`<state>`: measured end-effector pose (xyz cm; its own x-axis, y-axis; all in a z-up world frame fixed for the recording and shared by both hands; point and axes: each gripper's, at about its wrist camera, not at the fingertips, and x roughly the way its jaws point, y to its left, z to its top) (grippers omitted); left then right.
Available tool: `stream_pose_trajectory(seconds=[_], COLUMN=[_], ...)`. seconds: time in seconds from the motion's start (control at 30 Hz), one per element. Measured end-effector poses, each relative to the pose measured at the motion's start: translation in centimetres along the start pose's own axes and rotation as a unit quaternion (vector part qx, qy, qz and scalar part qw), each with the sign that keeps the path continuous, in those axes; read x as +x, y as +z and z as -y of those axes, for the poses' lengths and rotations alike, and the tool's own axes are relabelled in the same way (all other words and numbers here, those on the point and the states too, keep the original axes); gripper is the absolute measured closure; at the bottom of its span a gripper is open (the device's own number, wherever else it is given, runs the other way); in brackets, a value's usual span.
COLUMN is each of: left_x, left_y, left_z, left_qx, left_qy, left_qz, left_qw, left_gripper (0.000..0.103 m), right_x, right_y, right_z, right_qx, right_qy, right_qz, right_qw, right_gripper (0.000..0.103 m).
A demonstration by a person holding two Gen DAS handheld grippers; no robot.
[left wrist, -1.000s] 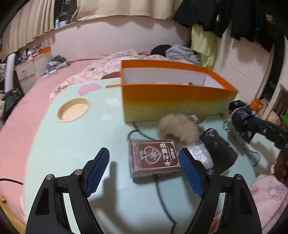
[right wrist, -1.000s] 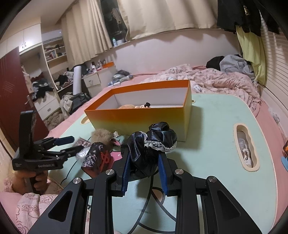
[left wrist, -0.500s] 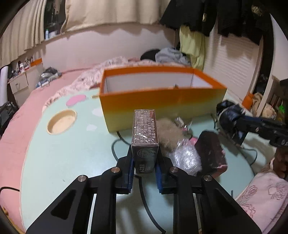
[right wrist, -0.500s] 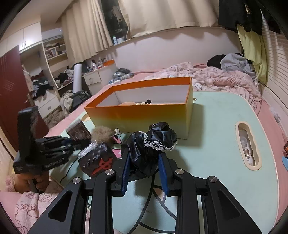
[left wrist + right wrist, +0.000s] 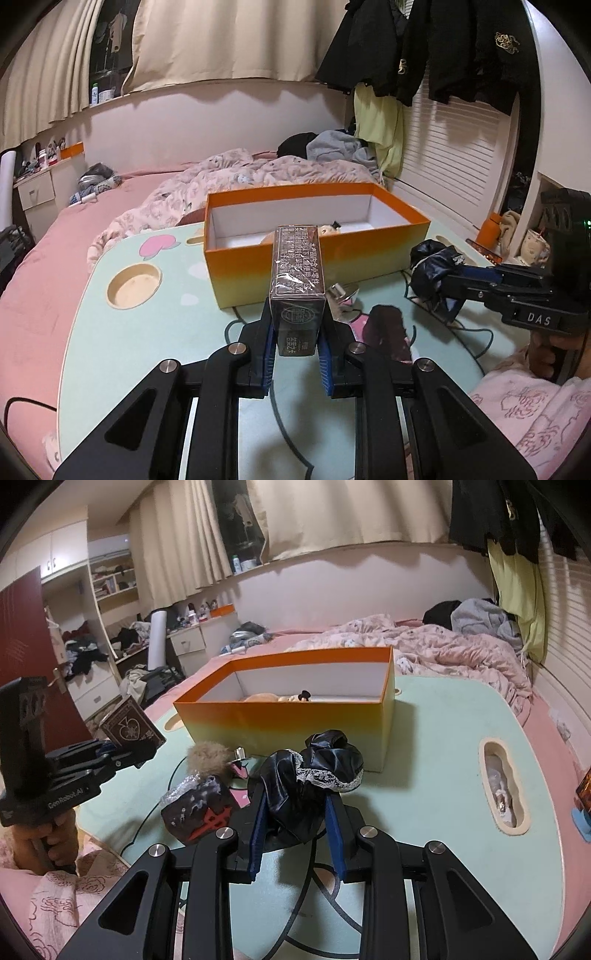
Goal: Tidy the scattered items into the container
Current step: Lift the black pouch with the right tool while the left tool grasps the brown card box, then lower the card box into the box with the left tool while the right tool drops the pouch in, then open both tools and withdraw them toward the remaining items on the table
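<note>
A pale green table (image 5: 122,343) is filling most of both views, with a pink bed behind it. An open orange box (image 5: 314,266) is sitting on the table at about twelve o'clock in both views, with a small doll lying inside.

The left gripper (image 5: 295,354) is clenching a brown card box (image 5: 297,277) and holding it above the table, in front of the orange box's near wall. The right gripper (image 5: 297,827) is squeezing a black cloth with lace trim (image 5: 314,775), lifted just short of the orange box.

Loose things are waiting on the table: a dark wrapped packet (image 5: 199,808) at nine o'clock in the right view, and a tan fur ball (image 5: 207,757) beyond it.

Likely risks: the card box clipping the rim if carried too low, and the limp cloth snagging on a finger at release.
</note>
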<state>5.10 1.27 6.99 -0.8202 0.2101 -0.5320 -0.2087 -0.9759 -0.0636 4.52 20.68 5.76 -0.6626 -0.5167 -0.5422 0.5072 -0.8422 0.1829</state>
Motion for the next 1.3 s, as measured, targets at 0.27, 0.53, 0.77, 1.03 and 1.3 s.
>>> stream_pose_trajectory(seconds=[0.27, 0.53, 0.77, 1.03, 1.3], left_x=[0.6, 2.3, 5.9, 9.9, 8.7], left_y=[1.4, 4.6, 8.6, 8.5, 7.3], left_z=[0.6, 0.4, -0.3, -2.1, -2.1], left_qx=[0.002, -0.008, -0.017, -0.075, -0.079], left_qy=[-0.003, -0.010, -0.011, -0.012, 0.005], left_qz=[0.004, 0.010, -0.006, -0.054, -0.032], left_qw=[1.0000, 0.9999, 0.9998, 0.9956, 0.9963], left_gripper=[0.082, 0.082, 0.082, 0.043, 0.031], right_x=[-0.7, -1.1, 1.7, 5.5, 5.3], right_y=[1.4, 5.3, 8.9, 9.4, 9.0], right_z=[-0.2, -1.2, -0.9, -0.2, -0.3], right_qx=[-0.002, -0.035, -0.049, -0.028, -0.032], right_qy=[0.007, 0.003, -0.012, -0.058, -0.061], right_qz=[0.021, 0.058, 0.064, 0.048, 0.049], right_qw=[1.000, 0.998, 0.997, 0.997, 0.996], right_gripper=[0.075, 0.075, 0.075, 0.034, 0.032])
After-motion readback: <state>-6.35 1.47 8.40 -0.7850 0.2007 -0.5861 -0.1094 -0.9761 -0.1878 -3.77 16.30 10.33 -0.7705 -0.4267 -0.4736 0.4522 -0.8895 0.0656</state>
